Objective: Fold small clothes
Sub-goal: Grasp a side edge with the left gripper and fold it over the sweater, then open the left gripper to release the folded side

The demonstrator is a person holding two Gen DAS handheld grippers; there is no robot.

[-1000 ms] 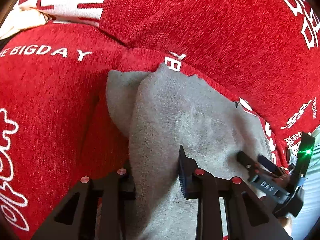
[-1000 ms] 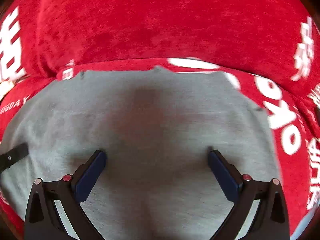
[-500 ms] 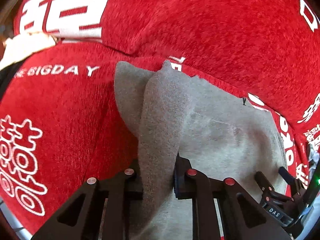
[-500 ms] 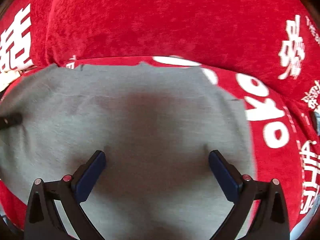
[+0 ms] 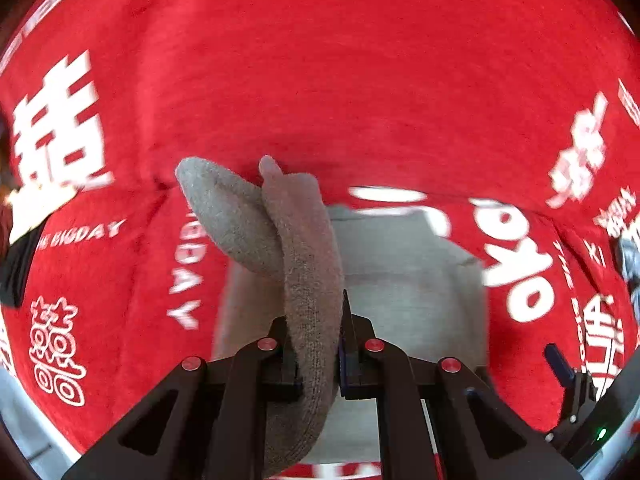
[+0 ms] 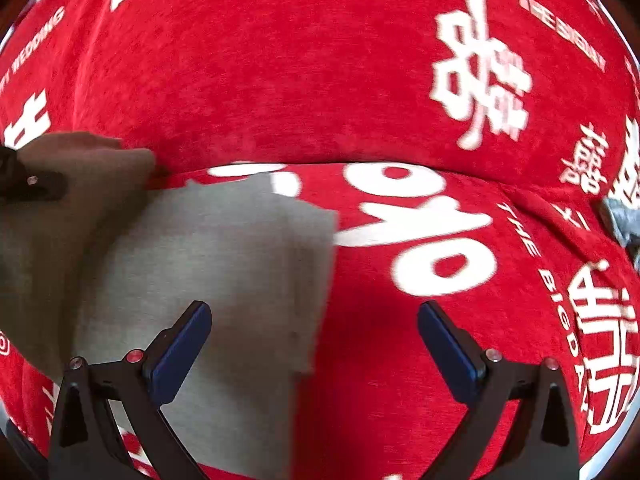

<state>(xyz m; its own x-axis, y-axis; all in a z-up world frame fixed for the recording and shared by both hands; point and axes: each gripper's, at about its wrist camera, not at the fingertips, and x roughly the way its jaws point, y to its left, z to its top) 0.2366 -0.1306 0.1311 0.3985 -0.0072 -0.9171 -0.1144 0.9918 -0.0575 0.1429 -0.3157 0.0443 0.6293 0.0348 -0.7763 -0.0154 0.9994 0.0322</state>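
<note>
A small grey garment lies on a red sofa seat. My left gripper is shut on its left edge and holds that edge lifted, so a thick grey fold stands up over the flat part. In the right wrist view the garment lies at the left, with its right edge between the fingers. My right gripper is open and empty, low over that edge. The left gripper shows at the far left with the raised cloth.
The sofa cover is red with white lettering; its backrest rises right behind the garment. A grey object lies on the seat at far right. The right gripper shows at the lower right of the left wrist view.
My left gripper closed on the garment's left edge and lifted it up and rightward. My right gripper moved right, from over the garment's middle to its right edge, staying open.
</note>
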